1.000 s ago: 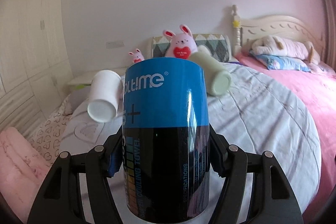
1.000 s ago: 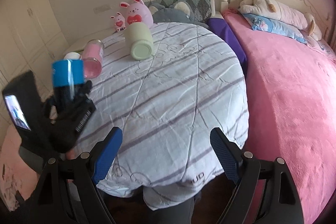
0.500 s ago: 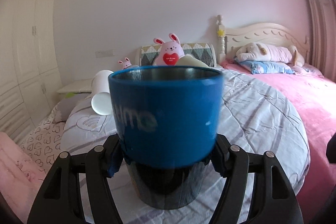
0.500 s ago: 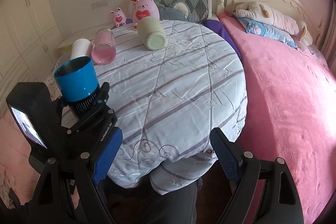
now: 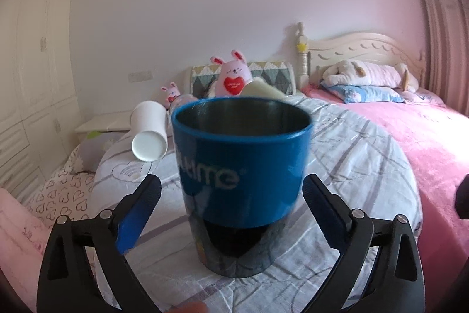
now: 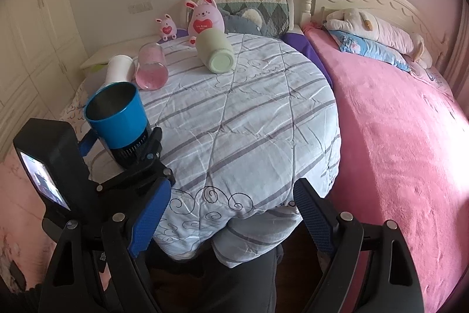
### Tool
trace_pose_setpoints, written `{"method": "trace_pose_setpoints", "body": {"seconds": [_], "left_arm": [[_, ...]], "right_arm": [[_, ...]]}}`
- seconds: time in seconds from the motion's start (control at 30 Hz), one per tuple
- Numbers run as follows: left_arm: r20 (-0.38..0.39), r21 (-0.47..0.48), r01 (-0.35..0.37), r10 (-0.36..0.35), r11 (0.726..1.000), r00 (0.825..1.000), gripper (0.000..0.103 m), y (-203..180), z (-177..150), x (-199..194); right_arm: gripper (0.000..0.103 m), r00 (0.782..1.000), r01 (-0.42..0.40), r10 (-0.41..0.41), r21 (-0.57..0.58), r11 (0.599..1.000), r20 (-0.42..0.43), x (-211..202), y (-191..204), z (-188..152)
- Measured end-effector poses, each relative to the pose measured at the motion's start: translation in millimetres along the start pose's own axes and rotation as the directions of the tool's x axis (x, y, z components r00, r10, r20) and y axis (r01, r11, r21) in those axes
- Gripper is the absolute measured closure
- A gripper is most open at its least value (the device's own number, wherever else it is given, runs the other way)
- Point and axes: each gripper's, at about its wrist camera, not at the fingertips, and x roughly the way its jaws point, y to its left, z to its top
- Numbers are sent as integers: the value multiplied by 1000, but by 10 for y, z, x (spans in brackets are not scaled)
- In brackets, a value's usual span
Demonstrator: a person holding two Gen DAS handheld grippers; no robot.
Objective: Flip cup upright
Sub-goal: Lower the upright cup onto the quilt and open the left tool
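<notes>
Bare quilted cloth covers the bench (image 6: 249, 119) from centre to 3 o'clock. The upright blue cup (image 6: 117, 113) stands at 9 o'clock. White cup (image 6: 117, 69), pink glass (image 6: 151, 68) and green cup (image 6: 215, 50) lie toppled from 10 to 12 o'clock.

the blue cup (image 5: 240, 166) hides most of the green cup (image 5: 263, 88) behind it; its white lettering is blurred and partly unreadable.

The cup (image 5: 241, 166) I am inspecting is blue above and black below, with white lettering across the blue band and a dark, dull interior. It stands upright, mouth up, base on the striped quilted cloth at the near left edge of the round table. It sits between my left claw's spread fingers, with a gap at each side.
</notes>
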Motion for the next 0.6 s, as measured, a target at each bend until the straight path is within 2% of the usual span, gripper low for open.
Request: {"method": "trace_pose_setpoints", "body": {"seconds": [0.13, 0.27, 0.4, 0.6], "left_arm": [[-22, 18, 56, -56, 998, 998, 0, -18, 82, -129], [-45, -8, 93, -93, 996, 995, 0, 68, 245, -397], [-90, -30, 48, -51, 998, 995, 0, 225, 470, -725], [-153, -14, -87, 84, 996, 985, 0, 532, 730, -1209]], "right_arm": [[16, 999, -7, 6, 8, 1000, 31, -119, -16, -4], [16, 996, -12, 10, 23, 1000, 86, -298, -56, 7], [16, 988, -14, 7, 47, 999, 157, -500, -83, 37], [16, 977, -41, 35, 25, 999, 208, -639, 49, 52]]}}
